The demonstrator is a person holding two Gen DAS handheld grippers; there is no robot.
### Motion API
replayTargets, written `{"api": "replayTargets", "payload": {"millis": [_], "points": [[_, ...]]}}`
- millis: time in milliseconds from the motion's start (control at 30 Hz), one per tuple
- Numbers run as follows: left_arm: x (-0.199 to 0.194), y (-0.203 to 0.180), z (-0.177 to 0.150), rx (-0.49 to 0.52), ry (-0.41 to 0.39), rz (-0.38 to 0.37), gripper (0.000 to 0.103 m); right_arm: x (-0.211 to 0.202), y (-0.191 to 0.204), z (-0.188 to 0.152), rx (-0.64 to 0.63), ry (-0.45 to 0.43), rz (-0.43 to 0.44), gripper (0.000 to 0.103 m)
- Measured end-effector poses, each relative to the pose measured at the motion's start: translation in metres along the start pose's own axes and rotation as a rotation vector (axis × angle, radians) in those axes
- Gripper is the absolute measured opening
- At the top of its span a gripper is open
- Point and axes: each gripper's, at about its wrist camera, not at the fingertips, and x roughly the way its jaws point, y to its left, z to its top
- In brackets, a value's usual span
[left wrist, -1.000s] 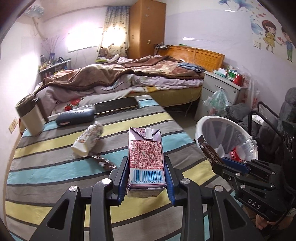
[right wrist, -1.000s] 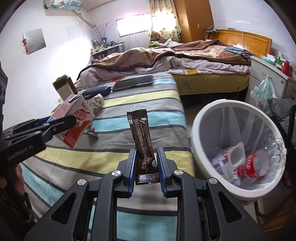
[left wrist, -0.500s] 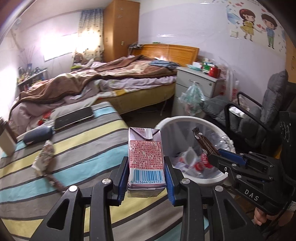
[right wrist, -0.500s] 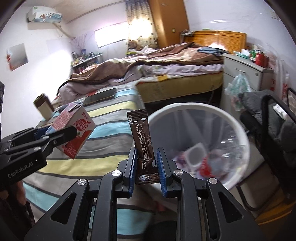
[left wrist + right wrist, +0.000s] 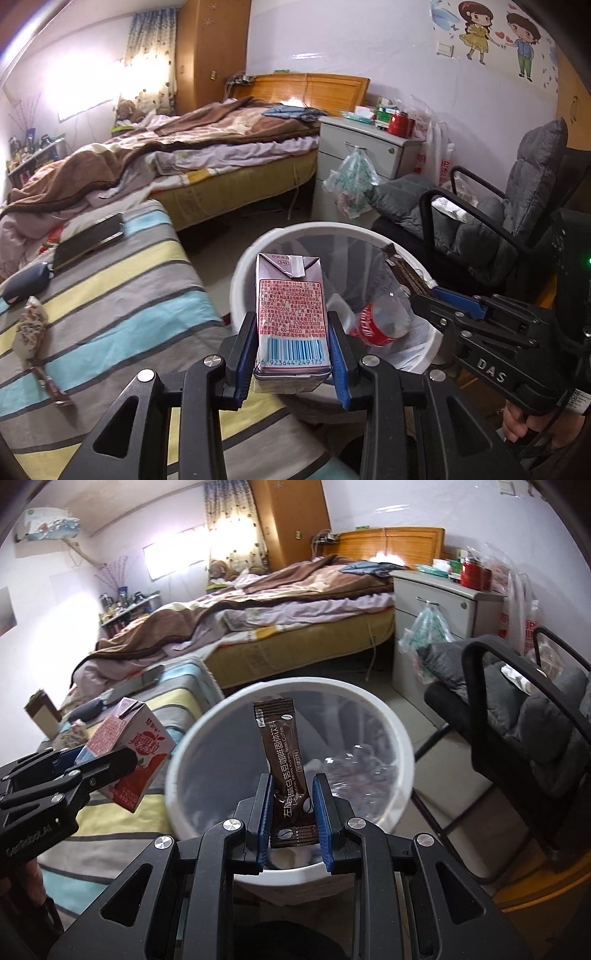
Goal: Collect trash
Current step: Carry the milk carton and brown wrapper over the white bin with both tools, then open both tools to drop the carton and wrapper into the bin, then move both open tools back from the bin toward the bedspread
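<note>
- The striped bed [image 5: 110,306] fills the 9 o'clock side of the left view; a crumpled wrapper [image 5: 31,328] lies on it at 9 o'clock, trash not yet gathered.
- The white bin [image 5: 399,738] stands on the floor beside the bed, lined with a clear bag and open upward, so things can simply drop in; a plastic bottle [image 5: 380,321] lies inside.
- The left gripper [image 5: 291,354] is clamped on the sides of a drink carton [image 5: 290,314], upright, at 6 o'clock of the bin's rim in its own view; in the right view it seems short of the rim at 9 o'clock.
- The right gripper [image 5: 291,808] pinches a brown coffee sachet [image 5: 284,760] by its lower end, standing up over the bin's mouth, likely poised for release.
</note>
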Motion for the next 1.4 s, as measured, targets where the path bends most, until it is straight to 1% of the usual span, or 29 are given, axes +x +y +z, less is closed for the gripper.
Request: {"api": "replayTargets", "payload": {"millis": [200, 367, 467, 533, 567, 600, 633, 700, 767, 900, 1067, 1167, 1267, 1400], "points": [[0.017, -0.009, 0.001, 0.008, 0.024, -0.014, 0.036, 0.008, -0.011, 0.002, 0.007, 0.023, -0.039, 0.024], [0.024, -0.009, 0.002, 0.005, 0.032, -0.021, 0.036, 0.012, -0.017, 0.004, 0.001, 0.024, -0.046, 0.025], [0.024, -0.010, 0.002, 0.018, 0.027, -0.007, 0.041, 0.014, -0.018, 0.005, -0.006, 0.036, -0.069, 0.025], [0.023, -0.007, 0.003, 0.002, 0.021, -0.017, 0.051, 0.014, -0.021, 0.005, 0.001, 0.034, -0.066, 0.025], [0.022, -0.007, 0.003, 0.003, 0.018, -0.012, 0.052, 0.014, -0.022, 0.005, 0.008, 0.034, -0.057, 0.026], [0.020, -0.008, 0.003, 0.010, 0.010, -0.003, 0.054, 0.014, -0.021, 0.005, 0.012, 0.033, -0.047, 0.029], [0.019, -0.008, 0.004, 0.012, 0.006, 0.000, 0.054, 0.013, -0.021, 0.005, 0.016, 0.033, -0.034, 0.037], [0.017, -0.006, 0.004, 0.005, 0.003, -0.001, 0.054, 0.012, -0.020, 0.005, 0.011, 0.034, -0.025, 0.046], [0.016, -0.005, 0.003, 0.002, 0.003, 0.001, 0.054, 0.010, -0.018, 0.005, 0.001, 0.023, -0.036, 0.046], [0.011, -0.003, 0.002, -0.001, 0.001, 0.011, 0.054, 0.007, -0.015, 0.006, 0.009, 0.012, -0.012, 0.046], [0.000, 0.004, 0.002, -0.023, -0.021, 0.016, 0.054, 0.002, -0.009, 0.008, 0.000, -0.010, -0.011, 0.046], [-0.009, 0.010, 0.000, -0.027, -0.031, 0.044, 0.054, -0.002, -0.005, 0.008, -0.004, -0.025, -0.015, 0.046], [-0.018, 0.016, -0.002, -0.040, -0.043, 0.051, 0.054, -0.004, 0.000, 0.009, -0.004, -0.033, -0.010, 0.046], [-0.029, 0.021, -0.006, -0.044, -0.057, 0.082, 0.054, -0.007, 0.009, 0.008, -0.019, -0.041, -0.001, 0.046]]}}
